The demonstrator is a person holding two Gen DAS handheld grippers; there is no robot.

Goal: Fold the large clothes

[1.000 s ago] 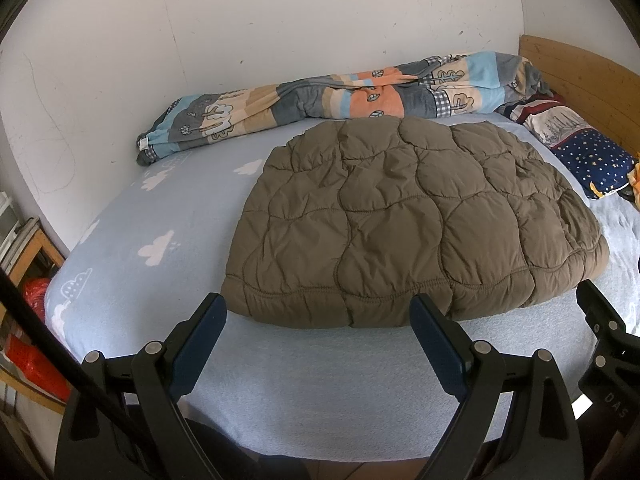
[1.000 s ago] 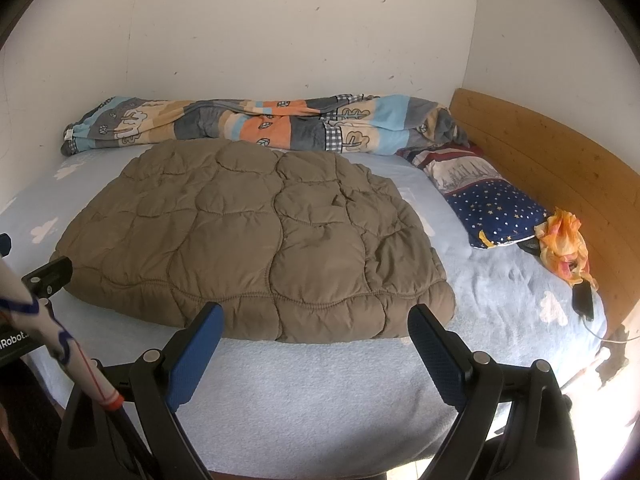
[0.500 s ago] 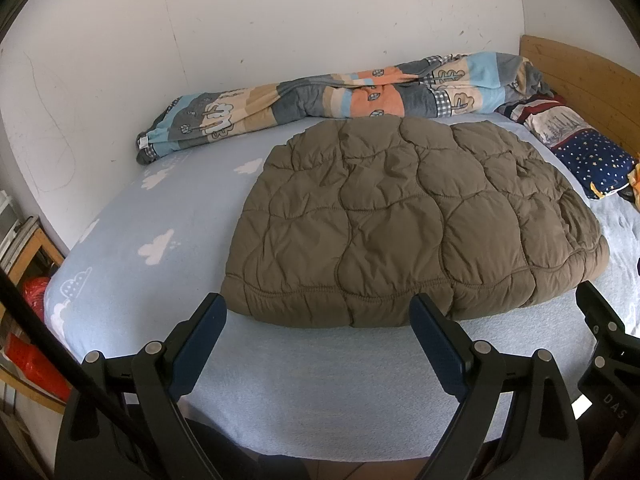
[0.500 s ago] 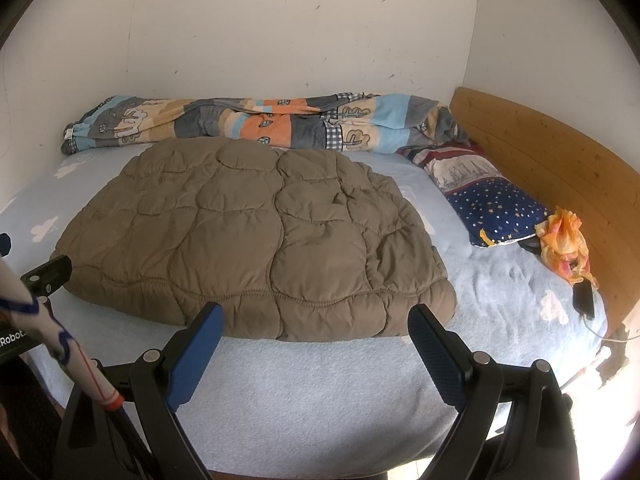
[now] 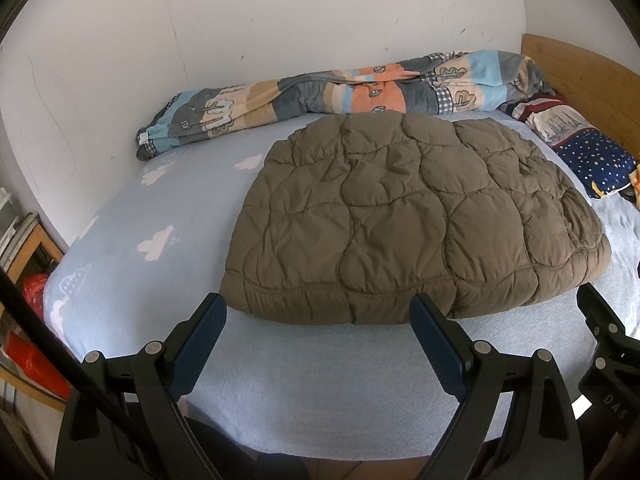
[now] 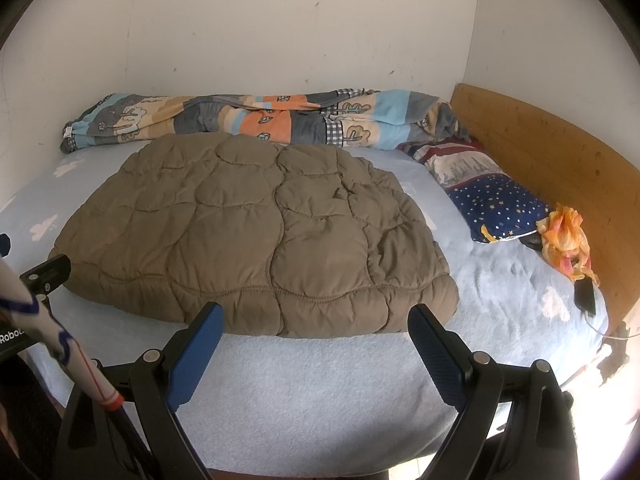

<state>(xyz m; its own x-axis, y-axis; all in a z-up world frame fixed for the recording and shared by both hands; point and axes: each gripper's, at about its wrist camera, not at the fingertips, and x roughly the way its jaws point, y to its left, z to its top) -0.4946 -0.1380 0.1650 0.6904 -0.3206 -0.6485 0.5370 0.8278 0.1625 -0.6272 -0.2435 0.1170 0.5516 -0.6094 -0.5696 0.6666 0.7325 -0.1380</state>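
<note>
A brown quilted padded garment lies folded into a thick flat bundle in the middle of the bed. My left gripper hovers open over the bed's front strip, just short of the bundle's near hem, with nothing between its blue pads. My right gripper is likewise open and empty, in front of the near hem toward the bundle's right corner. Part of the right gripper's frame shows at the right edge of the left wrist view.
The bed has a light blue sheet with white clouds. A rolled patterned blanket lies along the wall. Pillows, an orange cloth and a dark phone lie by the wooden headboard. A wooden shelf stands left.
</note>
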